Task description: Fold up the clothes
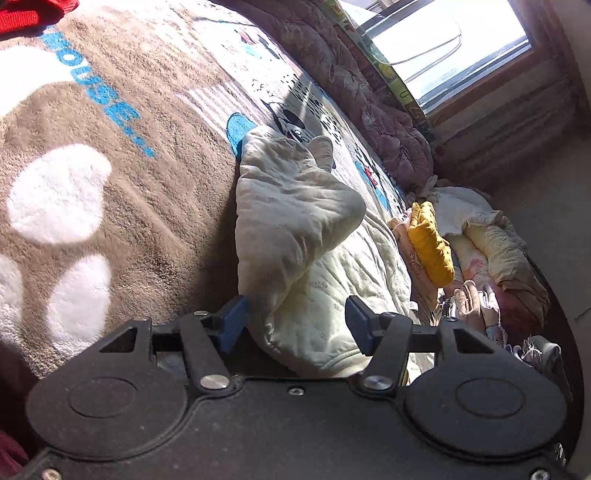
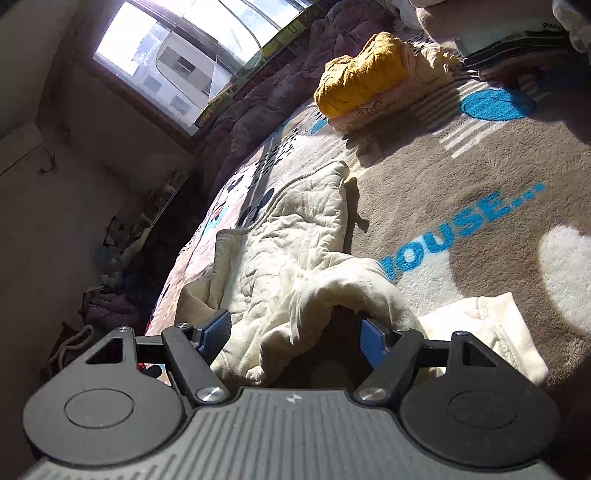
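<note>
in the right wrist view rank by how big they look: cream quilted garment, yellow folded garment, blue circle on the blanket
1. cream quilted garment, clearly largest, though it lies nearest the camera.
2. yellow folded garment.
3. blue circle, only somewhat smaller than the yellow one, so that order is unsure.

The near hem of the cream garment (image 1: 303,236) disappears behind the left claw's (image 1: 295,325) black housing. In the right wrist view, one fold drapes over the right claw's (image 2: 295,336) blue pad, hiding its tip. The red cloth (image 1: 33,13) is cut off by the frame's corner. Clutter by the wall (image 2: 122,236) is too dim to identify.
</note>
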The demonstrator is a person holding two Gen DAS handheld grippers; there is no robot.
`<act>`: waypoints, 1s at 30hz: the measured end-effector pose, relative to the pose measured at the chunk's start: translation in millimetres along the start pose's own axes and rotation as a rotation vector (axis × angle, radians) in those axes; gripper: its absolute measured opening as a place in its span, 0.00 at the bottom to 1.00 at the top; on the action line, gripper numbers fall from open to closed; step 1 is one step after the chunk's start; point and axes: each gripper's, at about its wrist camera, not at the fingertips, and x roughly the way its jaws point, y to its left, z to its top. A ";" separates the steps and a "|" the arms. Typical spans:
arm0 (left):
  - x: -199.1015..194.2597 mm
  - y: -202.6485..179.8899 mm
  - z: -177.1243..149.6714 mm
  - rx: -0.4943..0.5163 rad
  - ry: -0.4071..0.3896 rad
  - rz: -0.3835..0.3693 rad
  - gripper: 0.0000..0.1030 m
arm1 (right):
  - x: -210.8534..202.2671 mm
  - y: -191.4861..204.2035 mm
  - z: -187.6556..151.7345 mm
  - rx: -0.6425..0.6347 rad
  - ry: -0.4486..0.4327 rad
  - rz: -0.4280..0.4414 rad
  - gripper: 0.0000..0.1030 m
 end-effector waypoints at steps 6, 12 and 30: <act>18.6 12.6 11.8 -0.083 -0.034 0.002 0.61 | 5.4 -56.5 -35.5 0.608 -0.060 0.098 0.80; 28.4 14.1 15.9 -0.038 -0.075 -0.008 0.67 | -5.7 -96.3 -62.3 0.908 -0.289 0.006 0.74; 27.5 30.8 20.9 -0.091 -0.068 -0.092 0.67 | -9.1 21.1 120.0 -0.473 -0.533 -0.228 0.15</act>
